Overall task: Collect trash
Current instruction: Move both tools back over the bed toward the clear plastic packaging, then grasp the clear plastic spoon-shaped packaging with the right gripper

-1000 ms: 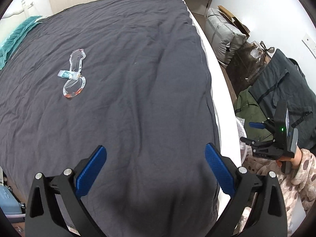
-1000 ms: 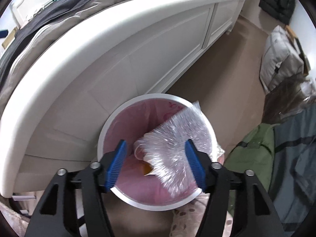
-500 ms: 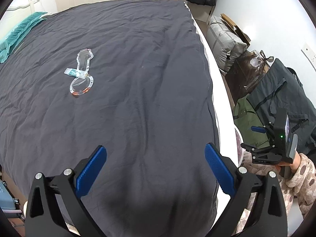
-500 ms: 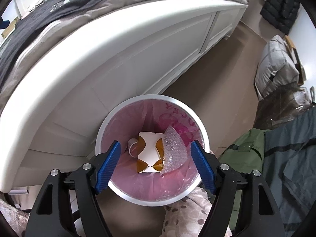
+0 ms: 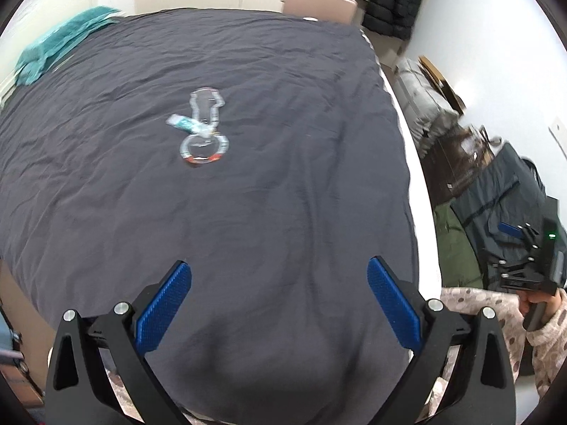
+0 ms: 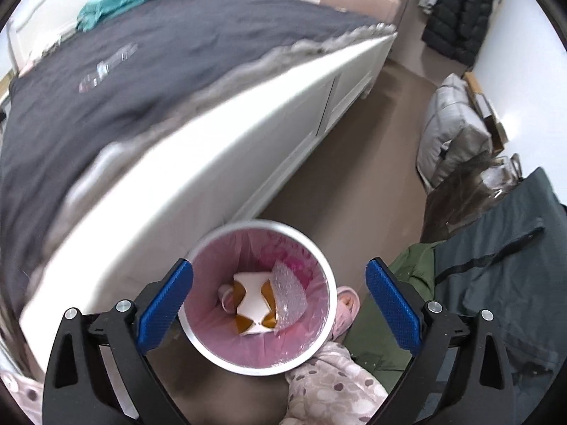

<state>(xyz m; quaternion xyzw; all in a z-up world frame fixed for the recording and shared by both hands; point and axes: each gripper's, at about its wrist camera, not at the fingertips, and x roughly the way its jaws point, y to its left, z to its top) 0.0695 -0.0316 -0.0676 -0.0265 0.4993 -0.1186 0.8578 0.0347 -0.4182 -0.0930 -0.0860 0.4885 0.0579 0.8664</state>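
Note:
A clear plastic blister pack (image 5: 203, 131) with a small teal-and-white wrapper across it lies on the dark bed cover (image 5: 248, 212); it also shows faintly in the right wrist view (image 6: 106, 65). My left gripper (image 5: 280, 301) is open and empty above the near part of the bed, well short of the pack. My right gripper (image 6: 280, 301) is open and empty above a round bin with a pink liner (image 6: 209, 248) on the floor beside the bed. In the bin lie a piece of bubble wrap (image 6: 288, 294) and a white-and-orange carton (image 6: 253, 302).
The white bed frame (image 6: 212, 163) runs beside the bin. A teal cloth (image 5: 60, 46) lies at the far left of the bed. Grey bags (image 6: 450, 131), a dark bag and dark and green clothing (image 6: 496, 265) crowd the floor to the right. The right gripper shows in the left wrist view (image 5: 524, 258).
The right gripper opened and let go of the bubble wrap, which dropped into the bin, then rose and tilted up. The left gripper swung so the blister pack sits nearer the view's centre.

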